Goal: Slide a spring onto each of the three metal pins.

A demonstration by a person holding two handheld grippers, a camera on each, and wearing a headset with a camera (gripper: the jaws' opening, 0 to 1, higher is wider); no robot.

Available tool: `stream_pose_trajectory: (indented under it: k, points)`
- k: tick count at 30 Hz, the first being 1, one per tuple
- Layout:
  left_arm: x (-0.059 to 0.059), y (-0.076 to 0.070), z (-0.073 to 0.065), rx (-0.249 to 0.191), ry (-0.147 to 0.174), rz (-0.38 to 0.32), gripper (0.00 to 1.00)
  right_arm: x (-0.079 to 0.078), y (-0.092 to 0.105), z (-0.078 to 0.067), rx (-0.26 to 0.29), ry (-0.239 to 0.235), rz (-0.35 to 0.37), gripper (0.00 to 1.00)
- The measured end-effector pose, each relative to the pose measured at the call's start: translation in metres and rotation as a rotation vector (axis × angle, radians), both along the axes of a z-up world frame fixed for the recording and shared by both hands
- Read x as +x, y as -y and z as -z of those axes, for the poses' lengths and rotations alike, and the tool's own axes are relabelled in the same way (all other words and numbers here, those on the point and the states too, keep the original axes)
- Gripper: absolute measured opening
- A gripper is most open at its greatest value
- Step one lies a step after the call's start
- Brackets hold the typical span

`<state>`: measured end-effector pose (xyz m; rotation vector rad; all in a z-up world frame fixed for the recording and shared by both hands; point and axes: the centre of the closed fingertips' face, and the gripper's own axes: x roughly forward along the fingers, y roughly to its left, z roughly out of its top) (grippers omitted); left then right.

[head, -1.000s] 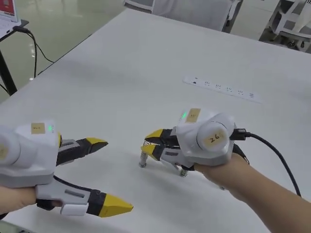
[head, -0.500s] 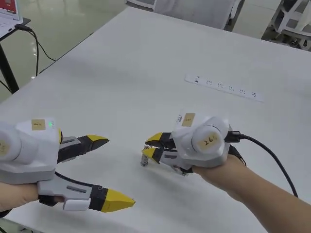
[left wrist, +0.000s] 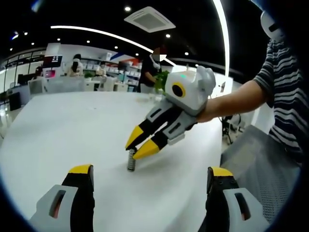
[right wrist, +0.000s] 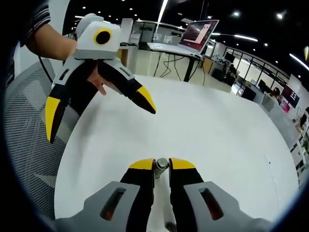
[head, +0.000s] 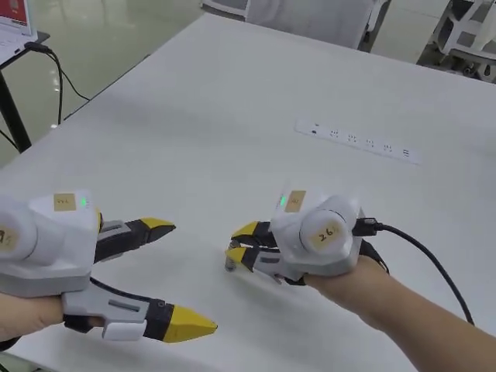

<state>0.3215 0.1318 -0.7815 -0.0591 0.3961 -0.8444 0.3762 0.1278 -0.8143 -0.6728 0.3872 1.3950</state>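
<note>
A short metal pin [head: 230,262] stands upright on the white table [head: 194,139], with a spring [left wrist: 131,161] coiled around it. My right gripper [head: 241,241] comes at it from the right, its yellow-tipped jaws nearly together. In the right gripper view the spring [right wrist: 161,165] sits pinched between the tips of that gripper [right wrist: 161,164]. My left gripper [head: 173,275] hovers to the left of the pin with its jaws wide apart and nothing in them. It also appears in the left gripper view [left wrist: 150,170], pointing at the pin, and in the right gripper view [right wrist: 99,112].
A white power strip [head: 356,142] lies further back on the table. A black cable [head: 426,252] trails from the right gripper. Chairs [head: 310,19] stand behind the far edge. A laptop [head: 12,19] sits on a stand beyond the left edge.
My right gripper has sunk lower toward the table over the pin, and less of the pin shows beneath its tips. The left gripper has hardly moved.
</note>
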Motion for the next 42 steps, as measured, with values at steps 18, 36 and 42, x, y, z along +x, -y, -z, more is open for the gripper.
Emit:
stream_pose_trajectory:
  k: [18, 36, 42]
  points:
    - [0.011, 0.008, -0.008, 0.005, 0.01, 0.02, 0.95, -0.003, 0.018, -0.015, 0.044, -0.035, 0.029, 0.14]
    - [0.024, 0.018, -0.019, -0.004, 0.037, 0.034, 0.97, 0.0, 0.072, -0.035, 0.187, -0.072, 0.198, 0.38]
    - [0.028, 0.025, -0.023, -0.009, 0.048, 0.04, 0.98, 0.0, 0.09, -0.043, 0.249, -0.073, 0.251, 0.52]
